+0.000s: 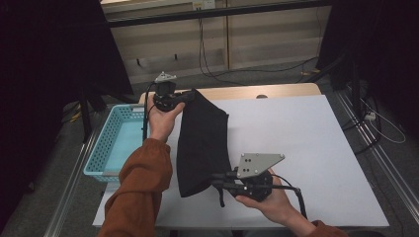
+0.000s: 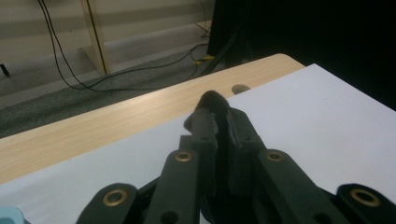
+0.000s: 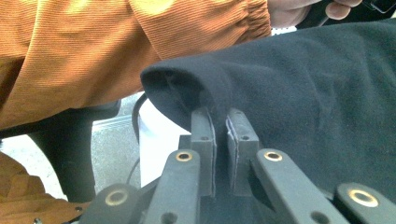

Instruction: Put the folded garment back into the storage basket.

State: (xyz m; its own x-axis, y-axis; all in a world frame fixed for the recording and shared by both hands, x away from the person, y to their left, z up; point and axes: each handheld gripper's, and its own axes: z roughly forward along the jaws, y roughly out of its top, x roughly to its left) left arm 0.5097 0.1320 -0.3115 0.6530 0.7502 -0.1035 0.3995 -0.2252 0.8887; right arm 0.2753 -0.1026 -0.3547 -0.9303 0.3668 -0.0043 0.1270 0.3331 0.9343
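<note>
White sheeting covers the counter (image 1: 296, 143), with a strip of pale wood showing beyond the left tongs (image 1: 190, 95). Across it, strung between the two tongs, hangs a black fleece-like garment (image 1: 202, 143); its long axis runs from the far left tongs to the near right tongs (image 1: 217, 178), so each hand has one end and neither is nearer the middle. Outboard of the left tongs sits a light blue plastic basket (image 1: 106, 143), apparently empty, and any drop there would mean carrying the cloth sideways past the orange sleeve (image 1: 143, 187). The left tongs are pinched nearly closed on a small tuft of the cloth at their tips. The right tongs are likewise squeezed onto a folded edge, with only a thin gap between the pads. Whether the garment is a shirt or trousers is hard to tell, as its folds are lost in black and its underside is hidden.
</note>
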